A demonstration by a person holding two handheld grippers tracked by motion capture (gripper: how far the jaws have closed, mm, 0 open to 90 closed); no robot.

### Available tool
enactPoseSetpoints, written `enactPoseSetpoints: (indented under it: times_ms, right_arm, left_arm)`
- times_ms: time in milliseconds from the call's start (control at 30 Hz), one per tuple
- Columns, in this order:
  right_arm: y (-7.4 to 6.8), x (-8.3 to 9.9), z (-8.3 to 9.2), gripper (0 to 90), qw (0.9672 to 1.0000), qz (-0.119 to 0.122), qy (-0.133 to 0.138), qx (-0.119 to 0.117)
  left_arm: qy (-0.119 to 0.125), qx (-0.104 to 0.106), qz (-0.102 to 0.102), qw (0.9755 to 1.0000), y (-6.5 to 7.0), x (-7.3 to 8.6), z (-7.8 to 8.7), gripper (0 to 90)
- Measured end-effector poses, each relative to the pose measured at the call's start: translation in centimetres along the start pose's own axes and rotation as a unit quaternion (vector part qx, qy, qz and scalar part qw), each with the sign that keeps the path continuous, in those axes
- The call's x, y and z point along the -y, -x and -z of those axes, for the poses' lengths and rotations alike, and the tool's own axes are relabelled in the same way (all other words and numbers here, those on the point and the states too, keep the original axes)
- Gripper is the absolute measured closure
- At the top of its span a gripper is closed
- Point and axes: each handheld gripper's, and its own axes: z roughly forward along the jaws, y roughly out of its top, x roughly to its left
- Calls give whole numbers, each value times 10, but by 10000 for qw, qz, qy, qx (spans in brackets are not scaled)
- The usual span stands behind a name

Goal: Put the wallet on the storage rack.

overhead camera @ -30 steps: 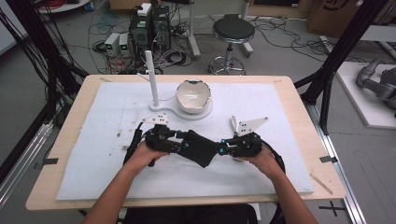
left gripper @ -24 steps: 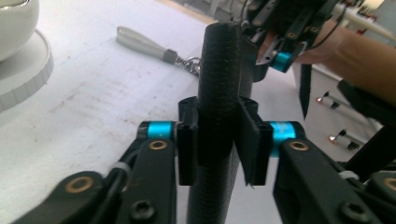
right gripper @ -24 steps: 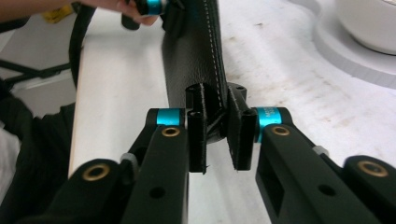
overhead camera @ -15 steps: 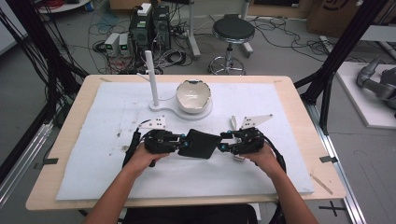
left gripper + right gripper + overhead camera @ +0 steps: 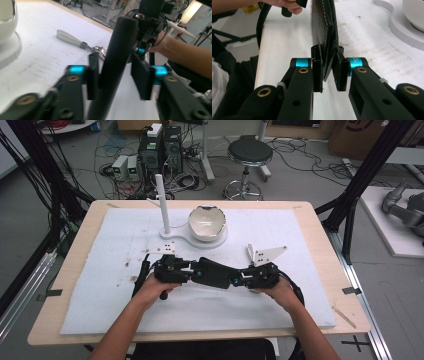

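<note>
The black wallet (image 5: pixel 216 273) is held off the bench near its front-middle between the 2 grippers, now stretched flatter and longer than half a second ago, which suggests it is being opened or spread. The right gripper (image 5: pixel 328 72) has its jaws pressed onto one end of the wallet. The left gripper (image 5: pixel 113 75) has jaws parted around the other end, touching 1 side only, so its hold looks loose.
</note>
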Motion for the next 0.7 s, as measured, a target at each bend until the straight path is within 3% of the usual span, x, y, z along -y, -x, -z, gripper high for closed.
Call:
enactPoseSetpoints:
  times_ms: [133,300,400,533,567,600,633,667,700]
  right_arm:
    - [0,0,0,815,10000,25,-18,-55]
    - [1,0,3,816,9997,39,144,-186]
    - [0,0,6,818,9991,85,280,-309]
    - [3,0,10,812,9988,-21,404,-263]
    - [3,0,10,812,9988,-21,404,-263]
    - [4,0,12,788,9990,-28,432,-97]
    - [4,0,12,788,9990,-28,432,-97]
    - [5,0,13,712,9990,-123,420,122]
    - [5,0,13,712,9990,-123,420,122]
  left_arm:
    - [-97,60,19,9999,-1,1,-1,477]
    - [-196,106,-97,9997,-1,2,-2,497]
    - [-183,159,-163,9996,0,3,-3,555]
    - [-97,177,-499,9986,4,1,-1,734]
    - [-80,184,-612,9979,6,0,-1,734]
    - [-87,164,-751,9970,9,0,-1,768]
    - [-75,87,-829,9965,12,-1,-2,768]
    - [-113,26,-923,9957,13,-3,-2,777]
    - [-120,-82,-969,9952,15,-4,-2,777]
